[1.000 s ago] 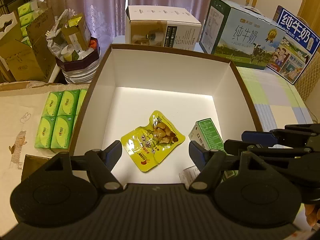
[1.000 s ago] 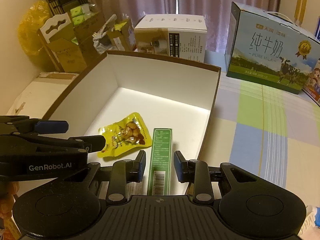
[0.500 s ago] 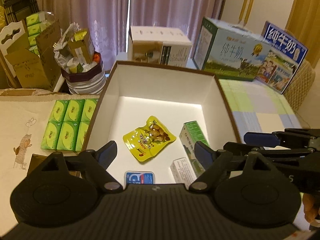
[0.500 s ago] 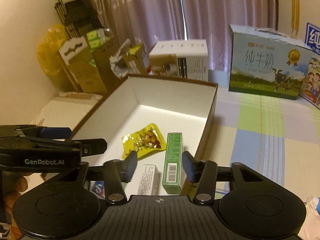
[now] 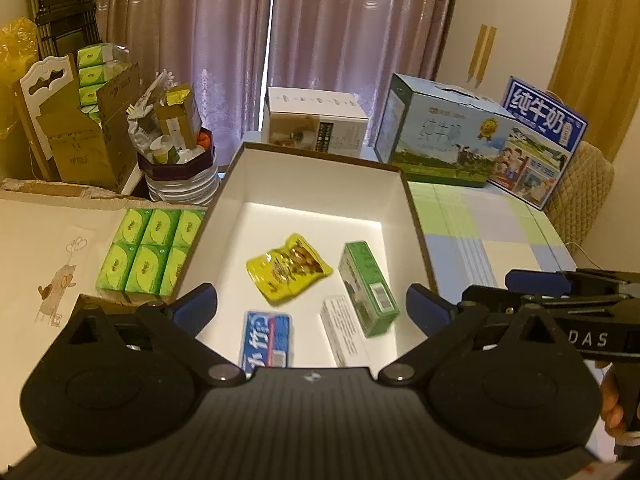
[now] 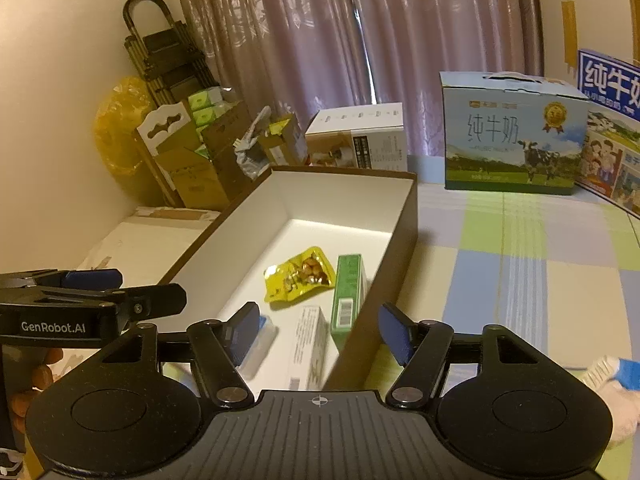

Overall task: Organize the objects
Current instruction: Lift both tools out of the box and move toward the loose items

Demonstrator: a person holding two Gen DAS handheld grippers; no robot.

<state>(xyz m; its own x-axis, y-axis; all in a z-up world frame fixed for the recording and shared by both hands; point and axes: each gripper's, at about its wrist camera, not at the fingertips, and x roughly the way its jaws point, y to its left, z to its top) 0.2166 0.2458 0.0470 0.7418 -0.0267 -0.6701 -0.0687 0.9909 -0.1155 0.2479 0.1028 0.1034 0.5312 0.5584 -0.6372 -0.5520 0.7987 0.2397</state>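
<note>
1. Left wrist view: the left gripper hangs above the near end of the open storage box, its jaws opening and nearly at full spread, with nothing pinched between them. The right gripper sits beside it, jaws likewise opening to a middling gap and empty.
2. Contents of the box, all lying on its white floor: a yellow snack pouch near the middle; a green carton just right of it, resting against a white carton; a blue tissue pack at the near edge.
3. Handling, pouch: judged light, soft and slick-filmed, with lumpy contents. A pinch on the flat sealed border should hold better than one across the bulging middle.
4. Handling, green carton: judged light and stiff, thin card that will dent under a hard squeeze. Its two long faces, taken near mid-length, offer parallel surfaces for the pads.
5. Handling, tissue pack: judged very light and compressible; the wrapper may slip, so a grip across the narrow width with some squeeze suits it.
6. Outside the box, left: green tissue packs bundled together on the table, soft and light, possibly too wide for one jaw span.
</note>
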